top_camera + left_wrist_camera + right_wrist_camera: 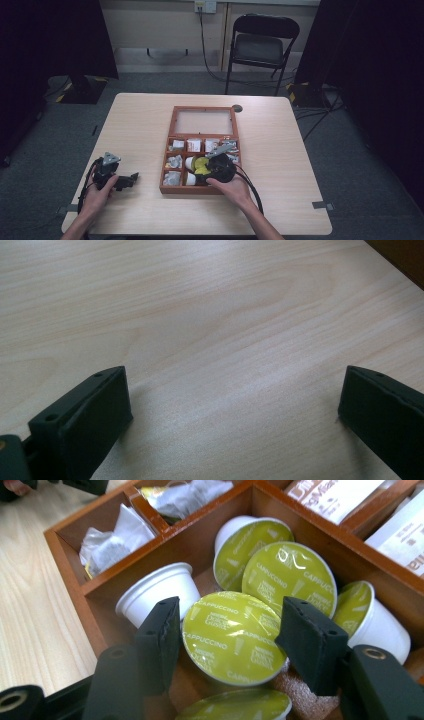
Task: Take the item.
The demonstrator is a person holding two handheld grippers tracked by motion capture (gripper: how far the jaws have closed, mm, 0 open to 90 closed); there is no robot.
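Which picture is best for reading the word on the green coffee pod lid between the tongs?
The right gripper view: the pod is close up between the right tongs, its lid reading CAPPUCCINO. The high view shows a small yellow-green blob in the wooden box. The left gripper view shows bare table.

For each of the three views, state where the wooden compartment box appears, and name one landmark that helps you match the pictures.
High view: the wooden box sits mid-table, its glass lid open, the right gripper over its near compartments.
Left gripper view: a brown corner at top right, possibly the box.
Right gripper view: the box spans the frame.
Shared landmark: the green-lidded capsules, seen as yellow-green from above.
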